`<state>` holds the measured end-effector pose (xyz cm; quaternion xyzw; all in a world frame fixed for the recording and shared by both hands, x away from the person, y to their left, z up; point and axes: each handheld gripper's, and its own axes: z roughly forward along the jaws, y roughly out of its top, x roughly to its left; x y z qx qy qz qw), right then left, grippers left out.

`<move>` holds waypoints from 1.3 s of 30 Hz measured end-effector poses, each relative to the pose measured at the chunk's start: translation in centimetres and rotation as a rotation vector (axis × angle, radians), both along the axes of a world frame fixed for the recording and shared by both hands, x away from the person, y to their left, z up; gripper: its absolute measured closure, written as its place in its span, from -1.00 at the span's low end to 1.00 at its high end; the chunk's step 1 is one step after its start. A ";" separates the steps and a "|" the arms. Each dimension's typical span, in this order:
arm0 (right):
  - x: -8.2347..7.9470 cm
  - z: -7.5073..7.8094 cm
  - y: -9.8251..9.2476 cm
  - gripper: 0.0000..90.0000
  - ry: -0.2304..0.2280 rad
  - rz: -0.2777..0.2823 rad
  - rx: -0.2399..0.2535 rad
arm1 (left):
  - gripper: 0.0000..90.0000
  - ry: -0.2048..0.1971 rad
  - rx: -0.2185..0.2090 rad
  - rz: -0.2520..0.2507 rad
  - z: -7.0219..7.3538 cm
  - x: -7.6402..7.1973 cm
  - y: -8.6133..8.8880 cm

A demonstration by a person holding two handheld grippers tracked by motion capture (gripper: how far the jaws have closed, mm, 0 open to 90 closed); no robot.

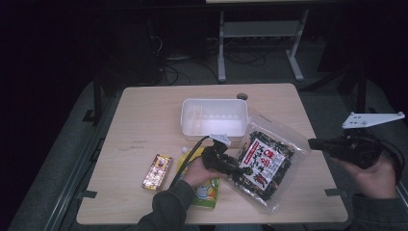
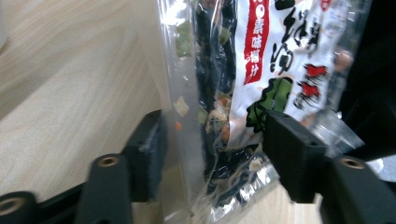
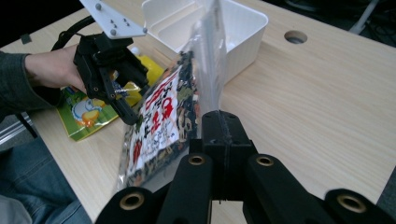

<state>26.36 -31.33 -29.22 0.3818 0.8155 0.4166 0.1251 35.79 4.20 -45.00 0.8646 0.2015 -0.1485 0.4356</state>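
Seaweed snack bag was held tilted off the tabletop, long axis running from 11 to 5 o'clock in the high view, just at 5 o'clock of the white tub. Right gripper had its jaws pressed together on the bag's clear edge seam at its 3 o'clock side. Left gripper, the nearer one, had the bag's lower end between half-spread jaws, pads apparently not yet pressing; bag lay straight ahead of them.
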 end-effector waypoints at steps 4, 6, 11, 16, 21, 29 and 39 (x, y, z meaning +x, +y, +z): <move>0.3 -0.1 -0.4 1.00 -0.003 -0.004 0.023 | 0.41 -0.002 -0.051 -0.048 0.1 -0.3 0.6; 0.4 -0.2 -0.4 1.00 -0.005 -0.009 0.022 | 0.56 -0.012 -0.051 -0.059 0.3 -0.6 0.5; 0.6 -0.5 -0.8 1.00 -0.008 -0.016 0.031 | 0.59 -0.039 -0.049 -0.065 0.6 -1.0 0.6; 0.9 -1.0 -1.4 0.78 -0.009 -0.028 0.035 | 0.61 -0.063 -0.046 -0.068 0.8 -1.2 0.5; 1.5 -2.7 -2.6 0.24 0.022 -0.069 0.106 | 0.63 -0.057 -0.045 -0.052 0.7 -1.3 0.4; 1.9 -7.1 -2.4 -0.13 0.086 -0.066 0.161 | 0.65 -0.079 -0.040 -0.056 0.7 -1.4 0.4; 3.6 -10.0 0.1 -0.27 0.154 0.030 0.181 | 0.65 -0.095 -0.034 -0.061 0.9 -1.5 0.6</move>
